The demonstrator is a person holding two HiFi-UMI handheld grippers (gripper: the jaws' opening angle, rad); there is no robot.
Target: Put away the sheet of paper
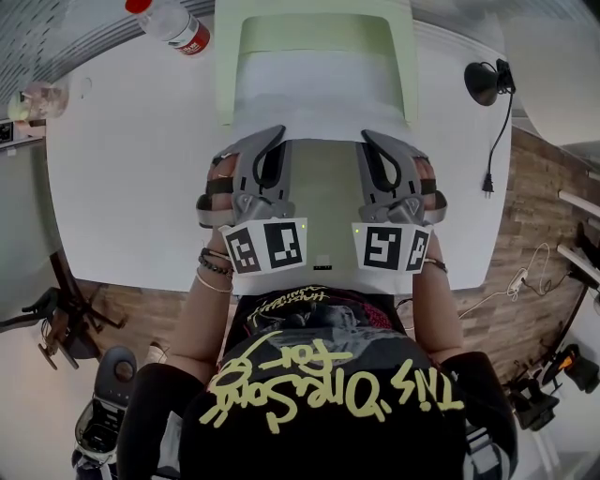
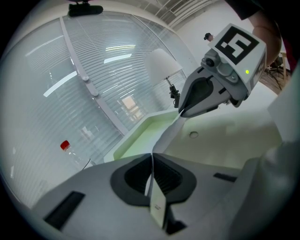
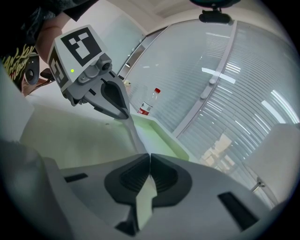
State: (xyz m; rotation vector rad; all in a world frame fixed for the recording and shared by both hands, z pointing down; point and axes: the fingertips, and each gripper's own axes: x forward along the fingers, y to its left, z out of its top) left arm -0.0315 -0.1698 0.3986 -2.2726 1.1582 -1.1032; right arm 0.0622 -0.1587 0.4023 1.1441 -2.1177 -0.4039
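Figure: both jaw pairs closed on the sheet of paper (image 1: 323, 206). I hold the left gripper (image 1: 267, 141) pinched on the sheet's left edge and the right gripper (image 1: 375, 141) on its right edge. The sheet spans between the two jaw pairs, above the table (image 1: 131, 187). Beyond the jaw tips, its far end lies over the light green tray (image 1: 225, 84). I cannot tell whether it touches.

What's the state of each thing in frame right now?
left gripper: fingers shut on the sheet's near left corner.
right gripper: fingers shut on its near right corner.
sheet of paper: stretched between both grippers, far end over the tray.
tray: open-topped, visible part bare.
bottle: upright, red cap on.
plug: loose on the table, unplugged.
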